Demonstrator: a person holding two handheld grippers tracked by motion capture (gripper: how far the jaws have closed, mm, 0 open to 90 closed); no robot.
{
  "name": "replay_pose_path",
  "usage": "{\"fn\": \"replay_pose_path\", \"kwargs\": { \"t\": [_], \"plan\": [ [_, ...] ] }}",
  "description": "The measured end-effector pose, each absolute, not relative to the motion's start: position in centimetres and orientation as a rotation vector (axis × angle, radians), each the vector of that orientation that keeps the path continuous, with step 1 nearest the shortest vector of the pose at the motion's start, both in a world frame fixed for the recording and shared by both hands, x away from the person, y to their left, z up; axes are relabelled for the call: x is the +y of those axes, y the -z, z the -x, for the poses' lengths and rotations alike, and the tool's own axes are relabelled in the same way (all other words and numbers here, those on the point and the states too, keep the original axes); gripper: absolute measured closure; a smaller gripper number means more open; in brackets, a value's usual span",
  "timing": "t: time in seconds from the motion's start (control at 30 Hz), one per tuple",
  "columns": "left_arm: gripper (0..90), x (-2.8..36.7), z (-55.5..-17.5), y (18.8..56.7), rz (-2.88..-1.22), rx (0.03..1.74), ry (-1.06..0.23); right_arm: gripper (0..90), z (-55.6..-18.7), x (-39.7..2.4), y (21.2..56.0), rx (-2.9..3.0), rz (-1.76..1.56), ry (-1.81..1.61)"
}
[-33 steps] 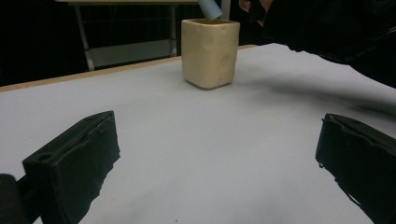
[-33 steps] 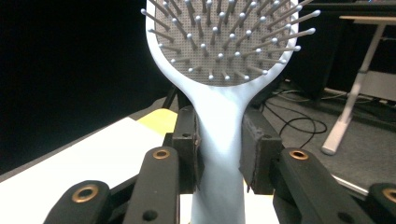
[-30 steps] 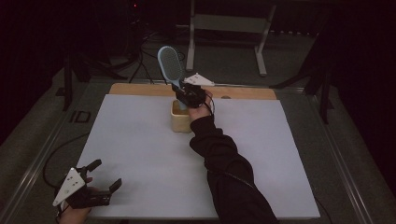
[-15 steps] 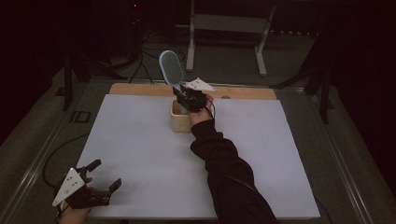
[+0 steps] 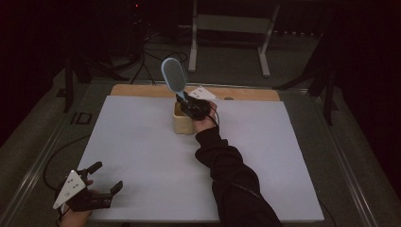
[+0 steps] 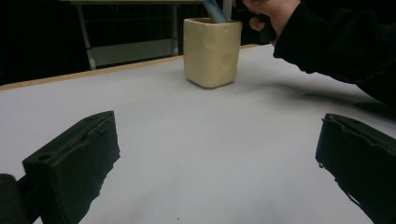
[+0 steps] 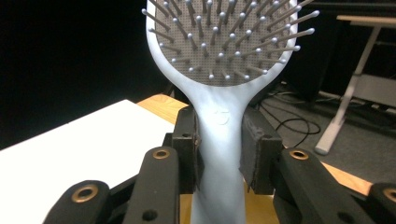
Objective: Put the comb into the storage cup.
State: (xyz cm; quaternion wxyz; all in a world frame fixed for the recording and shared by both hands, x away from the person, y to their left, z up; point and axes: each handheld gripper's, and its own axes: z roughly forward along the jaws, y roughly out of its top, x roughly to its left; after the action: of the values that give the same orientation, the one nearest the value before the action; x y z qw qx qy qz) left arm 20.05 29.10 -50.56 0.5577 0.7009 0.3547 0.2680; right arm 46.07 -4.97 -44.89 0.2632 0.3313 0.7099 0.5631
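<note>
A pale blue paddle hairbrush [image 5: 174, 75] stands upright with its handle end down in a cream square cup [image 5: 182, 122] at the back middle of the white table top. My right gripper [image 5: 190, 106] is shut on the brush's handle, just above the cup. In the right gripper view the pads [image 7: 188, 149] squeeze the handle of the hairbrush [image 7: 220, 116] from both sides, with its bristles facing the camera. My left gripper [image 5: 106, 177] rests at the front left corner, open and with nothing in it. The left gripper view looks across the table at the cup [image 6: 212, 50].
The white sheet [image 5: 142, 156] covers most of the table, with a wooden strip [image 5: 142, 90] along the back edge. A small white card [image 5: 202, 91] lies behind the cup. Cables and a metal stand's legs [image 5: 265, 56] are on the floor beyond.
The right hand has sunk a little with the brush, bringing the handle lower into the cup. The left gripper has stayed where it was.
</note>
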Motion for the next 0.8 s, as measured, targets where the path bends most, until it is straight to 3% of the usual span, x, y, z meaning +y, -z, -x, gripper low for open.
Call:
{"fn": "replay_pose_path", "kwargs": {
  "t": [0.23, 0.27, 0.37, 0.5, 0.8],
  "plan": [
    [0.0, 29.1, -20.1, 50.6, -1.657, 0.839, -0.632, 69.3, -45.5, -5.4, 45.5, 1.907, -0.883, -1.506],
    [0.0, 29.1, -20.1, 50.6, -1.658, 0.839, -0.632, 65.8, -45.5, -5.5, 45.6, 1.925, -0.874, -1.506],
    [0.0, 29.1, -20.1, 50.6, -1.66, 0.838, -0.632, 40.1, -45.4, -5.5, 46.3, 1.977, -0.809, -1.483],
    [0.0, 29.0, -20.1, 50.6, -1.661, 0.84, -0.632, 17.0, -45.3, -5.8, 46.5, 2.004, -0.777, -1.502],
    [0.0, 29.0, -20.1, 50.6, -1.663, 0.839, -0.636, 10.4, -45.2, -6.1, 46.0, 2.049, -0.738, -1.508]
  ]
}}
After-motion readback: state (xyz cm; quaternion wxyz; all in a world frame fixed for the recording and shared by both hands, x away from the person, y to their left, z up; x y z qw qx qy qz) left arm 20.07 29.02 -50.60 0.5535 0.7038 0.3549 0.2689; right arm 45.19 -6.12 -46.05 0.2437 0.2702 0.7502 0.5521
